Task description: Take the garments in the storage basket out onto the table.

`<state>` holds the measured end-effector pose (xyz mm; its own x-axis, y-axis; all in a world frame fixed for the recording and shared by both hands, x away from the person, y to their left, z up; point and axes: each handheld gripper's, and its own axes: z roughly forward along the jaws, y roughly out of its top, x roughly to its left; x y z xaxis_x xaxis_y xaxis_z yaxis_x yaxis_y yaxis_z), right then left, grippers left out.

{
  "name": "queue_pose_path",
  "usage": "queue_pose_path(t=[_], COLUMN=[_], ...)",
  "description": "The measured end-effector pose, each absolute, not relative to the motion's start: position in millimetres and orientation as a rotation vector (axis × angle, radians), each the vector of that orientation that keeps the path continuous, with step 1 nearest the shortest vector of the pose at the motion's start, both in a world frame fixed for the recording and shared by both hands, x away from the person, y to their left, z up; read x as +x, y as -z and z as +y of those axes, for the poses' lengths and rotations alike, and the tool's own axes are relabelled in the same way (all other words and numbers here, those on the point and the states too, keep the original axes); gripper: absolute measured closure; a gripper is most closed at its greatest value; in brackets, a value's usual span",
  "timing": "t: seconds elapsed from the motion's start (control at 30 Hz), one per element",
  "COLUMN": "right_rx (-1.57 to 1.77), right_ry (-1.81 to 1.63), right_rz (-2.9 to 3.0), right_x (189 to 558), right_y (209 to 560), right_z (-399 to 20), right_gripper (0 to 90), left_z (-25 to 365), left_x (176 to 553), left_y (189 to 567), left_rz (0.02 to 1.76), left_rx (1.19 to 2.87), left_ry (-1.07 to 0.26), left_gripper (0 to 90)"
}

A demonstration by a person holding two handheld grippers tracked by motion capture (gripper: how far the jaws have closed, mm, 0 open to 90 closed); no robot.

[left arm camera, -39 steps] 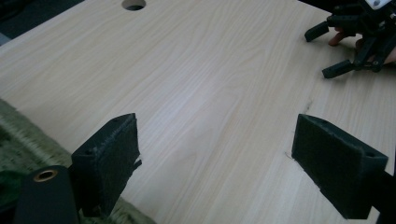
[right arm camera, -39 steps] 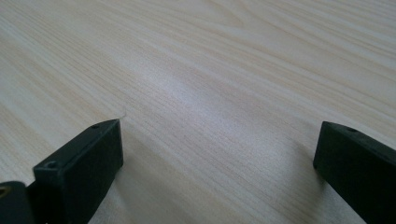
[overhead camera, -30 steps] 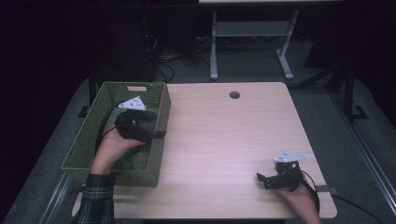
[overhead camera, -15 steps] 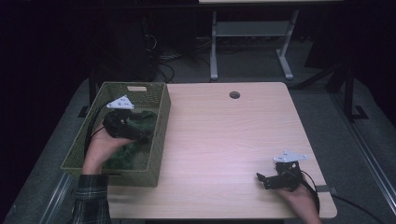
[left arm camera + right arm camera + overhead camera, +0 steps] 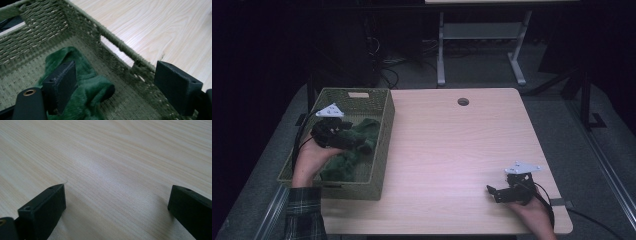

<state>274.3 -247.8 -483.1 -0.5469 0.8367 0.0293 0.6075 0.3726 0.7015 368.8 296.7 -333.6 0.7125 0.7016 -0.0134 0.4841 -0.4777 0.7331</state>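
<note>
The left gripper (image 5: 343,136) is positioned inside the woven basket (image 5: 383,132), which stands at the left edge of the surface (image 5: 452,150). A green plush cloth (image 5: 362,135) lies in the basket, bunched across its floor toward the near end. In the left gripper view, the jaws stand wide apart: one jaw rests against the cloth (image 5: 85,87), with a fold of the fabric lying just beside its inner face, and the other jaw sits near the basket's side wall (image 5: 120,45), at the handle slot. The cloth is not clamped between the jaws. The person's left hand (image 5: 309,160) comes in over the basket's near left corner, with a plaid sleeve (image 5: 302,215) at the near edge.

The right gripper (image 5: 499,192) rests low over the surface near the near right corner, well apart from the basket. In the right gripper view, its jaws are spread wide with bare wood grain (image 5: 107,170) between them. A round cable hole (image 5: 463,102) sits near the far edge of the surface.
</note>
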Motion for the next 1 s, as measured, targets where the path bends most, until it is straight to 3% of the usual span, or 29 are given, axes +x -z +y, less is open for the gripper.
queue_pose_path(t=[0.6,1.0], right_rx=[1.266,1.266], right_ry=[-0.966,-0.967], right_rz=[2.307,2.306], right_x=[274,274], right_y=[483,483], right_z=[-248,-248], right_gripper=[1.3,1.3], left_z=[331,345], left_x=[375,387], left_y=[355,389], left_rz=[0.972,1.053], left_rx=[2.188,2.217], left_ry=[-0.395,-0.341], left_gripper=[26.7,33.1])
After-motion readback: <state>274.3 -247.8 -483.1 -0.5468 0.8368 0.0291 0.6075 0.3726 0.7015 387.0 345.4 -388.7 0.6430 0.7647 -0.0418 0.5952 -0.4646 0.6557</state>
